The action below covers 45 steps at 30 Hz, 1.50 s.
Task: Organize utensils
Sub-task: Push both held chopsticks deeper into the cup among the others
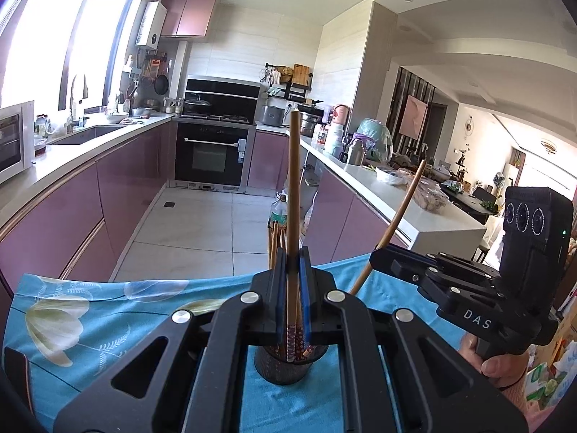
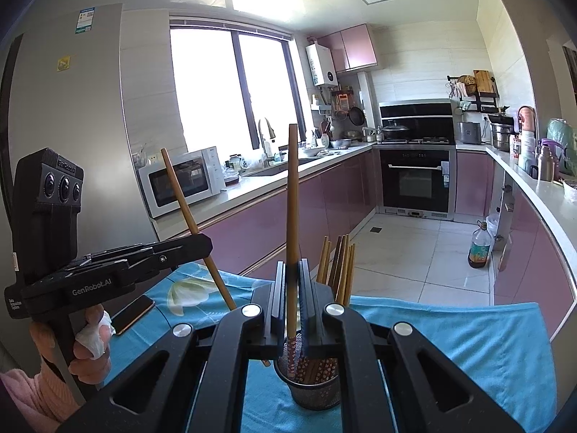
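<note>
Both jaws clamped, each on one chopstick. Left gripper (image 1: 295, 288) pinches its chopstick (image 1: 294, 187) near the patterned end; shaft stands almost upright, lower tip inside the cup (image 1: 285, 368) directly below. Right gripper (image 2: 291, 296) holds its chopstick (image 2: 291, 195) the same way, nearly vertical, tip at the cup (image 2: 310, 386) rim, just left of the chopsticks (image 2: 340, 270) already standing inside. Long axes already match the drop line; my guess is both go straight down, left one nearer seated. Cup sits on blue cloth (image 2: 450, 342).
</note>
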Available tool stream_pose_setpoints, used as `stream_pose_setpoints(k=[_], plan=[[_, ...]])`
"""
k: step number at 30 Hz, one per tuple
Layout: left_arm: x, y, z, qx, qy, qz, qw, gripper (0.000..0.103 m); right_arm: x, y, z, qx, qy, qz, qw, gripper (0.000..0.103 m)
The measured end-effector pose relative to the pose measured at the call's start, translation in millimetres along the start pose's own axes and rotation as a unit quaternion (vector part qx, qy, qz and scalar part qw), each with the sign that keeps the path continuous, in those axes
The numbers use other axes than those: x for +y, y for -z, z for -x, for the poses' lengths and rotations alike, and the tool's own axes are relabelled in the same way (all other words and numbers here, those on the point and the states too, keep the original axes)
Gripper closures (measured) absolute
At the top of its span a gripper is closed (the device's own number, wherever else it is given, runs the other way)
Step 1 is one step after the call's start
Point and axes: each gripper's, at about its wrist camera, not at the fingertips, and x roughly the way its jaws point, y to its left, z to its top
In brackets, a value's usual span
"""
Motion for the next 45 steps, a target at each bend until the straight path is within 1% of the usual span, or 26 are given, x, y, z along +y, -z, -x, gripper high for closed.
stream_pose_setpoints(k=[10, 25, 45], plan=[[-6.4, -0.2, -14.8, 0.014, -0.002, 0.006, 0.9999, 0.096, -1.5, 2.7, -10.0, 0.007, 0.012, -0.002, 1.0, 0.097], [-3.9, -1.2, -39.6, 0.029, -0.001, 0.004, 0.9996, 0.096, -9.0, 6.0, -21.9, 0.02, 0.017, -0.01, 1.0, 0.097], [5.3, 8.0, -63.5, 0.052, -0.003, 0.007, 0.9986, 0.096, -11.4, 9.6, -28.0, 0.035, 0.022, -0.012, 0.999, 0.097]])
